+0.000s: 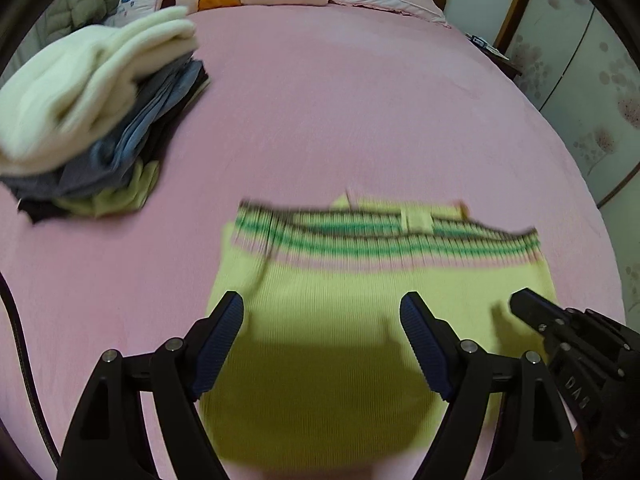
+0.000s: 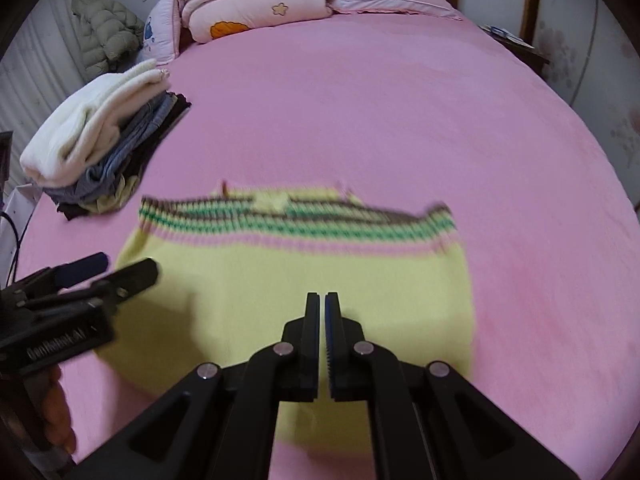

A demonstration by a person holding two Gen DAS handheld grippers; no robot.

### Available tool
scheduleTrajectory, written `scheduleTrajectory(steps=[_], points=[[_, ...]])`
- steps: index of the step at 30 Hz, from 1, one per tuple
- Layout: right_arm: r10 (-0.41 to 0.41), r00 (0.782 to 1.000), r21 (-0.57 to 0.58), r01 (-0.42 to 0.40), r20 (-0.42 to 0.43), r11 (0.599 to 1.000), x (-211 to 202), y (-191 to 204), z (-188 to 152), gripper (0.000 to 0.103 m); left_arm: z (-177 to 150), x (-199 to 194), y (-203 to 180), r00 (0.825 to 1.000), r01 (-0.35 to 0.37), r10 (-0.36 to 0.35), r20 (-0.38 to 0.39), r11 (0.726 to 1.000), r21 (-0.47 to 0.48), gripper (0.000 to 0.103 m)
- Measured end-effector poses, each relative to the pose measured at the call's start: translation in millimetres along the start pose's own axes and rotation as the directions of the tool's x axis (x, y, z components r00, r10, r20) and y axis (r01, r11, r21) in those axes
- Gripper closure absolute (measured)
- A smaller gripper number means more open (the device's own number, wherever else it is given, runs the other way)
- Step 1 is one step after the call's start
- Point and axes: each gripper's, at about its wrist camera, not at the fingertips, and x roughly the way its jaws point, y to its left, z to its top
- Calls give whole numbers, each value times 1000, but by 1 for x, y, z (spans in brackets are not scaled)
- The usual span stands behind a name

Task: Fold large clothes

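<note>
A folded yellow-green knit sweater [image 1: 360,300] with a green, brown and pink striped band at its far edge lies flat on the pink bed; it also shows in the right wrist view [image 2: 300,272]. My left gripper [image 1: 322,308] is open and empty, held just above the sweater's near half, and appears at the left of the right wrist view [image 2: 116,268]. My right gripper [image 2: 322,300] is shut with nothing between its fingers, above the sweater's near middle. It shows at the right of the left wrist view [image 1: 528,300].
A stack of folded clothes [image 1: 92,120] with a cream garment on top sits at the bed's left side, also visible in the right wrist view [image 2: 100,140]. Folded quilts and pillows [image 2: 260,4] lie at the headboard. The pink sheet [image 2: 400,112] stretches beyond the sweater.
</note>
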Motion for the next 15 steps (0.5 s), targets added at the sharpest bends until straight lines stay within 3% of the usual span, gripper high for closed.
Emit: scheduleTrajectory(steps=[5,8,11,15], points=[[-30,999,4,31,-14,1000,39,1,25,101,23,39,4,998,-59,59,2,998,-10,24],[-138,990,11,138,-2,990,55,-14,33,101,21,67,30,992,-112,108,-58,992,-54,23],[-174,985,72,175,-16,982,61,-48,31,103,12,76,53,998,-24,16,-67,992,-124,17],[-129,991,78,131,-26,988,56,-64,23,103,12,69,45,998,-48,45,-41,996,-70,17]])
